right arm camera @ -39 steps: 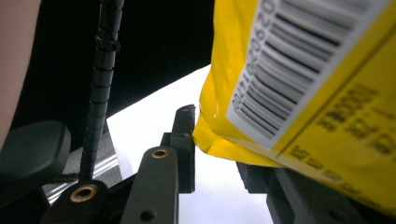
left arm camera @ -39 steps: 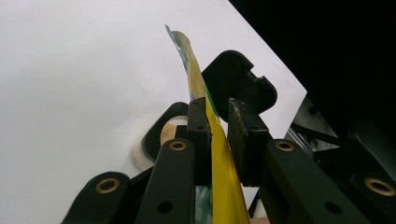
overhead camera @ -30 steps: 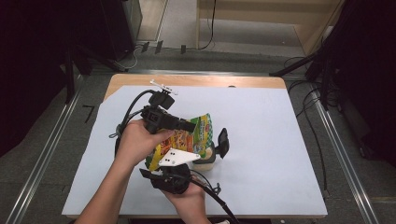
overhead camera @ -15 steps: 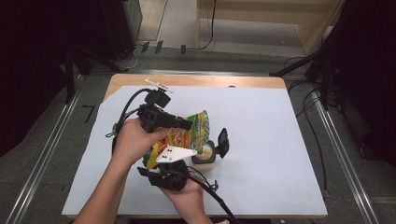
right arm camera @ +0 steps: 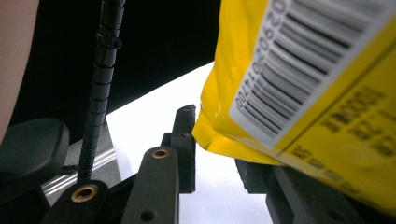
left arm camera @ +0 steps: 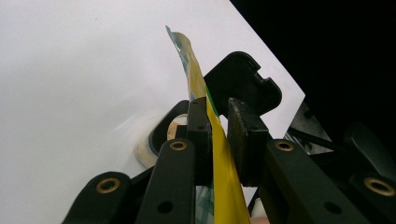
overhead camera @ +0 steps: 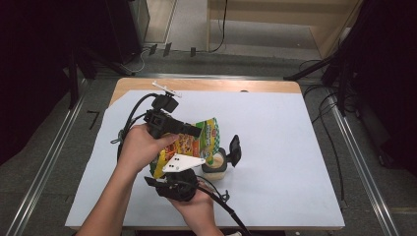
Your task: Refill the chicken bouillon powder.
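A yellow and green snack bag (overhead camera: 204, 140) hangs tilted above a small round cup (overhead camera: 216, 164) on the white sheet. My left gripper (overhead camera: 196, 132) reaches in from the left and is shut on the bag's upper edge. In the left gripper view, the bag's (left arm camera: 191, 65) thin edge runs between the pads of that gripper (left arm camera: 217, 121), with the cup (left arm camera: 149, 149) below. My right gripper (right arm camera: 219, 154) points up under the bag (right arm camera: 303, 70); its jaws stand apart, and the bag's barcode corner rests against the left jaw tip. Its grey plate (overhead camera: 183, 162) lies over the bag's lower end.
A black upright piece (overhead camera: 235, 150) stands beside the cup on its right, also seen behind the bag (left arm camera: 243, 79). The white sheet (overhead camera: 285, 147) covers a wooden table (overhead camera: 221, 84). Cables trail from both grippers, and metal rails run along the floor on either side.
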### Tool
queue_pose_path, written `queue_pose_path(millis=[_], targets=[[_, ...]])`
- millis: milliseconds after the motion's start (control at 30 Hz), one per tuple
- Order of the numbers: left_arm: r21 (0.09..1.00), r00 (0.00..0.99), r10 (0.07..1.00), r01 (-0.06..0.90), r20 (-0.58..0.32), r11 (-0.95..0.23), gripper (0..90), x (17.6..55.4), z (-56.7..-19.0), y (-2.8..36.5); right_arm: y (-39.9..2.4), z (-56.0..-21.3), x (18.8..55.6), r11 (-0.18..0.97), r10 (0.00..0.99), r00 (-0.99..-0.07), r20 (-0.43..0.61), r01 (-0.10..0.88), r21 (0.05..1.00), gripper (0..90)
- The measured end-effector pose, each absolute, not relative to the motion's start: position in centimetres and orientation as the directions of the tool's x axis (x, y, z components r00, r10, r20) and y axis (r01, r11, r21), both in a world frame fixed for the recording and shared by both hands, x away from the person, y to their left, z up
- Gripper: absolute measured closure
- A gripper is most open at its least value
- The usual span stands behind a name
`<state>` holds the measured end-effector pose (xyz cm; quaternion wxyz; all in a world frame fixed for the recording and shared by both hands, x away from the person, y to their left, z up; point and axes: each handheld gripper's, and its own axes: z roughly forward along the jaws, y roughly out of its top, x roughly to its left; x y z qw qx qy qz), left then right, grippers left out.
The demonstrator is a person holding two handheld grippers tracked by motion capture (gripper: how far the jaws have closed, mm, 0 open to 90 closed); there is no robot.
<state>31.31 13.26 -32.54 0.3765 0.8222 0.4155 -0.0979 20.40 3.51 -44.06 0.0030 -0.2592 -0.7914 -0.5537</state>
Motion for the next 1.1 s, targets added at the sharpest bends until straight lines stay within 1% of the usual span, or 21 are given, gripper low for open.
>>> queue_pose_path(millis=[100,233,500,933,1100], targets=[[0.538,0.632,0.61,0.76,-0.478,-0.366,79.5,31.43,-32.59,13.3,3.52,-44.05,20.41,0.249,0.409,-0.865,0.292,0.413,0.876,72.5],[0.52,0.616,0.604,0.776,-0.506,-0.356,79.0,31.84,-32.91,13.63,3.73,-43.9,20.06,0.271,0.42,-0.87,0.258,0.391,0.879,71.4],[0.53,0.628,0.603,0.766,-0.493,-0.364,78.9,31.6,-32.74,13.38,3.78,-43.94,19.98,0.255,0.413,-0.867,0.278,0.403,0.879,71.2],[0.531,0.636,0.6,0.76,-0.486,-0.375,78.5,31.45,-32.71,13.22,3.91,-43.89,19.77,0.261,0.42,-0.868,0.263,0.393,0.882,70.6],[0.533,0.642,0.6,0.755,-0.477,-0.383,78.7,31.26,-32.63,13.05,3.92,-44.04,19.86,0.25,0.407,-0.868,0.285,0.406,0.879,70.5]])
